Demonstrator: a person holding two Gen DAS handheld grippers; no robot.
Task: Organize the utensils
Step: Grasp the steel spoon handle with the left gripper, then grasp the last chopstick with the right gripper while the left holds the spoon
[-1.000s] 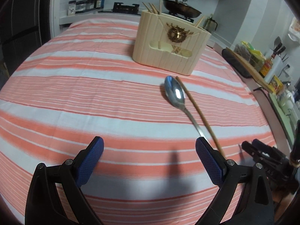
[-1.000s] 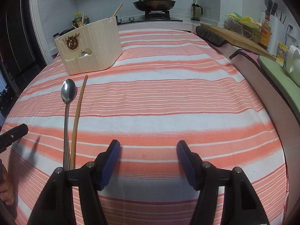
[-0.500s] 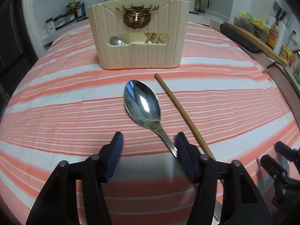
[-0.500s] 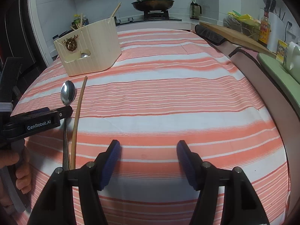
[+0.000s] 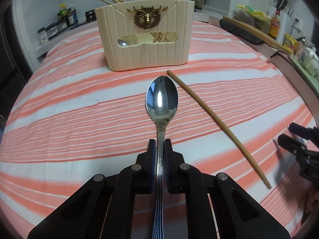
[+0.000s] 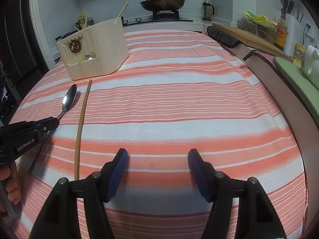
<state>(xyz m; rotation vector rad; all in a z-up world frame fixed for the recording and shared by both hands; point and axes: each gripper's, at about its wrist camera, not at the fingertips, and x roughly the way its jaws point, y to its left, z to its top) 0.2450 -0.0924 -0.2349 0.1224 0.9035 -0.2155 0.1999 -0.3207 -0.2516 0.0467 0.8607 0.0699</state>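
A steel spoon [image 5: 161,101] lies on the striped cloth, its bowl pointing at the cream utensil holder [image 5: 147,55]. My left gripper [image 5: 159,145] is closing on the spoon's handle, and both blue pads press against it. In the right wrist view the spoon [image 6: 68,99] sticks out of the left gripper [image 6: 53,122] with its bowl tilted off the cloth. Right of the spoon lies a single wooden chopstick [image 5: 215,121]. My right gripper [image 6: 157,157] hangs open over bare cloth, with the chopstick [image 6: 81,123] to its left. The holder [image 6: 103,45] contains chopsticks and a spoon.
A striped tablecloth [image 6: 189,103] covers the table. Behind it are a stove with a lidded pan [image 6: 161,3] and a jug [image 6: 207,10]. Along the right edge sit a wooden board [image 6: 245,35], a sauce bottle [image 6: 281,31] and a green tray [image 6: 295,73].
The left gripper moved in over the spoon's handle, rolled to line up with it, and went from wide open to closed on it. The right gripper stayed still and open.
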